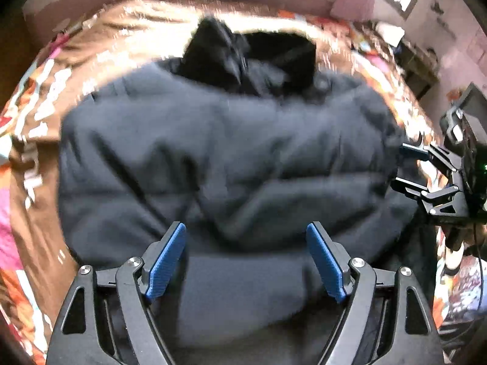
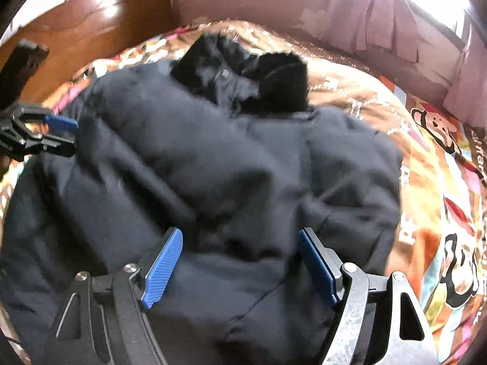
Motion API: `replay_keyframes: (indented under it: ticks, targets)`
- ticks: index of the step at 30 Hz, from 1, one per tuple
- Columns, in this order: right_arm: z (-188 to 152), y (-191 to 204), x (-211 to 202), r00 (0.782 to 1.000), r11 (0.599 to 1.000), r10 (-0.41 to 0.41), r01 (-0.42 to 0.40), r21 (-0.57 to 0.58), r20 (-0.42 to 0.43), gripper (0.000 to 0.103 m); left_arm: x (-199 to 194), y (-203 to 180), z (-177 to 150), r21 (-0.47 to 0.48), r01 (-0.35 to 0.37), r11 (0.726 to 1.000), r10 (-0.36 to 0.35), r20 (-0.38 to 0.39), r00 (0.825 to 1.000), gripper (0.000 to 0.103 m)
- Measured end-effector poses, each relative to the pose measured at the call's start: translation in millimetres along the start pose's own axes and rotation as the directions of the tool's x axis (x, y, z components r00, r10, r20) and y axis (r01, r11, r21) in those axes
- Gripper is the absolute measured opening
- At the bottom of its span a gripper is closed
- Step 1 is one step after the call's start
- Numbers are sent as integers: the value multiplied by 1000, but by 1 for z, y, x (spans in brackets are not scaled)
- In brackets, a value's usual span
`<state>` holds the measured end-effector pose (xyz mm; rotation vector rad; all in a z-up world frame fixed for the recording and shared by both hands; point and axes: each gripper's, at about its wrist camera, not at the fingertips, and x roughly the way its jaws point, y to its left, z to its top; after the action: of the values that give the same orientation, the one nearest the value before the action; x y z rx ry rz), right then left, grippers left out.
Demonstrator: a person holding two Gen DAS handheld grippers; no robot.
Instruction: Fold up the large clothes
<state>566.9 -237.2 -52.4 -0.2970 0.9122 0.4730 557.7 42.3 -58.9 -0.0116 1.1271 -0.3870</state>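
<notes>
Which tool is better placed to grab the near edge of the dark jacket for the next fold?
Neither clearly. The left tool and the right tool both hover open over the near part of the dark jacket on the patterned bedspread, with nothing gripped. Probably use both together.

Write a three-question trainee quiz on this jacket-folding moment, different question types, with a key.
1. True or false: the left claw is clamped shut on the dark padded jacket.
2. Multiple choice: what does the jacket lie on? A) a bare wooden floor B) a patterned bedspread C) a metal table
3. Fill in: the black furry collar sits at the jacket's ____ end, as seen from the right claw.

Key:
1. False. Its blue pads stand apart over the fabric.
2. B
3. far
</notes>
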Motion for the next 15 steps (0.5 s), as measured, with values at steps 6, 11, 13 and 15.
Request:
replay_keyframes:
  ticks: [6, 11, 13, 15]
  targets:
    - [73, -57, 20, 997, 982, 33, -46, 182, 75, 76, 2, 19, 80, -71, -64, 995, 74, 141, 987, 76]
    - [132, -86, 64, 996, 971, 44, -60, 230, 75, 76, 28, 43, 140, -195, -64, 979, 106, 214, 971, 76]
    - [146, -92, 73, 995, 967, 58, -76, 243, 81, 76, 37, 49, 157, -214, -63, 975, 110, 216, 970, 76]
    - [160, -97, 82, 994, 962, 69, -89, 256, 89, 75, 48, 52, 175, -218, -82, 972, 128, 206, 970, 76]
